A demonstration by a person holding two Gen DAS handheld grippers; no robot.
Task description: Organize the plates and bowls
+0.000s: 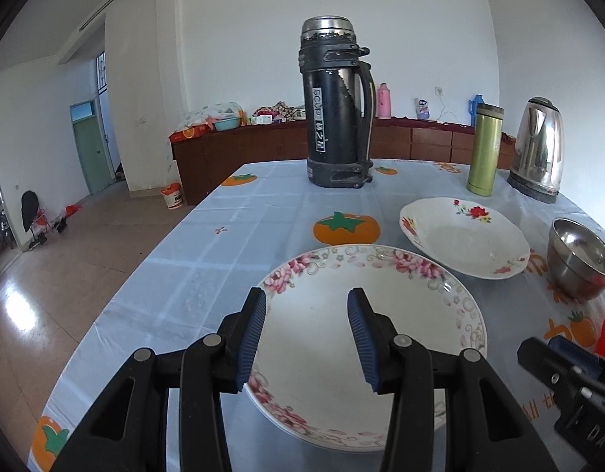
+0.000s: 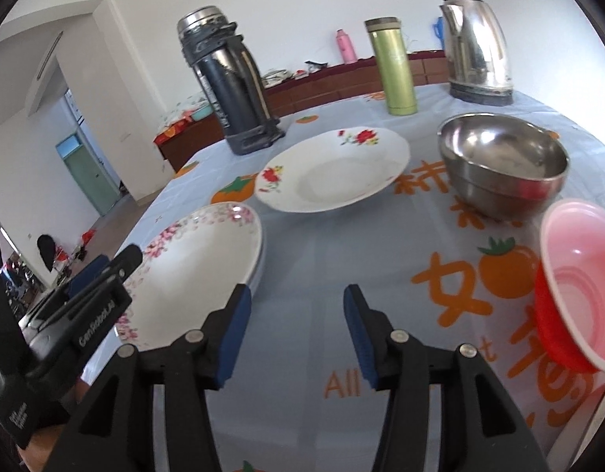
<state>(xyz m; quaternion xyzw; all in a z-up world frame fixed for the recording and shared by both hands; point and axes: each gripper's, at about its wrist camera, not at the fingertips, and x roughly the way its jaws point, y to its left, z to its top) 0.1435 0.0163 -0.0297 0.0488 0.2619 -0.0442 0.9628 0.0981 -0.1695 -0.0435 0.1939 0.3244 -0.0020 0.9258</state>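
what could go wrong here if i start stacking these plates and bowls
The left gripper is open over the pink-flowered plate; a shallow glazed rim may slip from a two-finger pinch. The red bowl sits by the table's near right edge, so a nudge could tip it off. The black thermos stands close behind the red-flowered plate, easily bumped.

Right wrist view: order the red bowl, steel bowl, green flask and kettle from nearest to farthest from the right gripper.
From the right gripper:
1. Red bowl, close on the right.
2. Steel bowl, farther back on the right.
3. Green flask, far side, centre-right.
4. Kettle, far right; nearly level with the flask.
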